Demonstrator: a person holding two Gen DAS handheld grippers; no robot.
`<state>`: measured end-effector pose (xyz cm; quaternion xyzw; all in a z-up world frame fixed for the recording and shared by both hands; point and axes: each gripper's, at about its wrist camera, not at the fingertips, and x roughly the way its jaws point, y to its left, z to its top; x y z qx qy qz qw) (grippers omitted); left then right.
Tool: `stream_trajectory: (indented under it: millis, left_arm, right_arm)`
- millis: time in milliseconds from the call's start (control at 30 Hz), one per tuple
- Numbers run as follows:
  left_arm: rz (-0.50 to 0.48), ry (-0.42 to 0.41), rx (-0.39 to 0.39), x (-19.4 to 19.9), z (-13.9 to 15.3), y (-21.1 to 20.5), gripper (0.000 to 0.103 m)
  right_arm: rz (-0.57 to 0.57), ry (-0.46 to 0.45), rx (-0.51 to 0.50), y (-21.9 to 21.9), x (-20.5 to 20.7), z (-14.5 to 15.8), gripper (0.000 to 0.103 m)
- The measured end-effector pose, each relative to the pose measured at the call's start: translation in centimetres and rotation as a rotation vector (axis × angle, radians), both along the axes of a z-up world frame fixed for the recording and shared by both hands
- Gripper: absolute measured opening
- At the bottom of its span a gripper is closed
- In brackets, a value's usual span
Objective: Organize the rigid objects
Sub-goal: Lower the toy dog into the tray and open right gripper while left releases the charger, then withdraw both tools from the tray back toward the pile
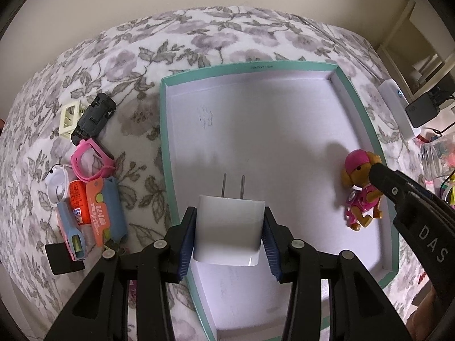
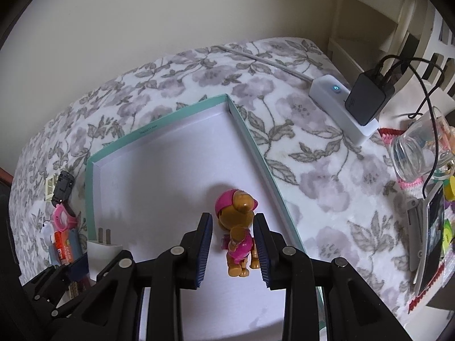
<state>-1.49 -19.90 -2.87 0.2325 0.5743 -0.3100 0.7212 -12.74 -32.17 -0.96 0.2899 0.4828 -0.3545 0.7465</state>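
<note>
My left gripper (image 1: 230, 210) is shut on a white two-prong charger (image 1: 229, 227), both blue pads pressed to its sides. It hangs over the near left part of a shallow teal-rimmed box (image 1: 247, 66) with a white floor. The charger (image 2: 102, 254) also shows low left in the right wrist view. My right gripper (image 2: 232, 217) is shut on a small brown toy dog (image 2: 239, 236) in a pink cap and suit, held over the box's right side close to the rim (image 2: 159, 126). From the left wrist view one right finger (image 1: 381, 179) crosses the toy dog (image 1: 359, 187).
Left of the box on the floral bedspread lie a black clip (image 1: 93, 119), a cream frame (image 1: 69, 118), a pink watch band (image 1: 91, 159) and an orange and blue case (image 1: 102, 207). To the right are a power strip (image 2: 341, 108), black adapter (image 2: 369, 96), glass jar (image 2: 418, 150) and phone (image 2: 432, 238).
</note>
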Motion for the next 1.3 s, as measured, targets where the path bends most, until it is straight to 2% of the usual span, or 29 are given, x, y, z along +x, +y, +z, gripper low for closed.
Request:
stream_trajectory:
  millis: [100,367,433,467,500,633,833,1133,1200,1300]
  left_arm:
    - [0.006,0.024,0.002,0.0,-0.1,0.1,0.046]
    - [-0.017,-0.011,-0.018,-0.5,1.1,0.2,0.046]
    - [-0.019,-0.012,-0.018,-0.4,1.1,0.2,0.052]
    - [-0.018,-0.008,-0.016,-0.3,1.1,0.2,0.066]
    - [-0.014,-0.006,-0.013,-0.2,1.1,0.3,0.074]
    - [0.009,-0.012,-0.015,0.4,1.1,0.6,0.074]
    - [0.043,-0.049,-0.028,1.1,1.8,1.4,0.077]
    - [0.117,-0.077,-0.034,2.9,2.5,3.1,0.078]
    - [0.142,-0.085,-0.031,3.4,2.8,3.8,0.091]
    - [0.175,-0.113,-0.014,4.3,3.1,4.9,0.091]
  right_arm:
    - [0.001,-0.001,-0.010,0.1,0.0,0.3,0.032]
    - [0.008,0.007,-0.022,0.1,-0.1,0.4,0.032]
    - [0.006,0.010,-0.029,0.1,-0.1,0.5,0.033]
    - [0.002,0.011,-0.032,0.1,-0.2,0.5,0.034]
    - [-0.005,0.011,-0.031,0.0,-0.3,0.6,0.034]
    - [-0.024,0.003,-0.032,-0.2,-0.7,0.8,0.053]
    - [-0.020,0.002,-0.041,0.1,-0.6,0.9,0.068]
    - [-0.018,-0.002,-0.017,0.8,-0.4,-0.1,0.081]
    - [-0.017,-0.007,-0.014,1.1,-0.3,-0.2,0.085]
    - [-0.009,-0.024,-0.014,1.7,0.0,-0.2,0.090]
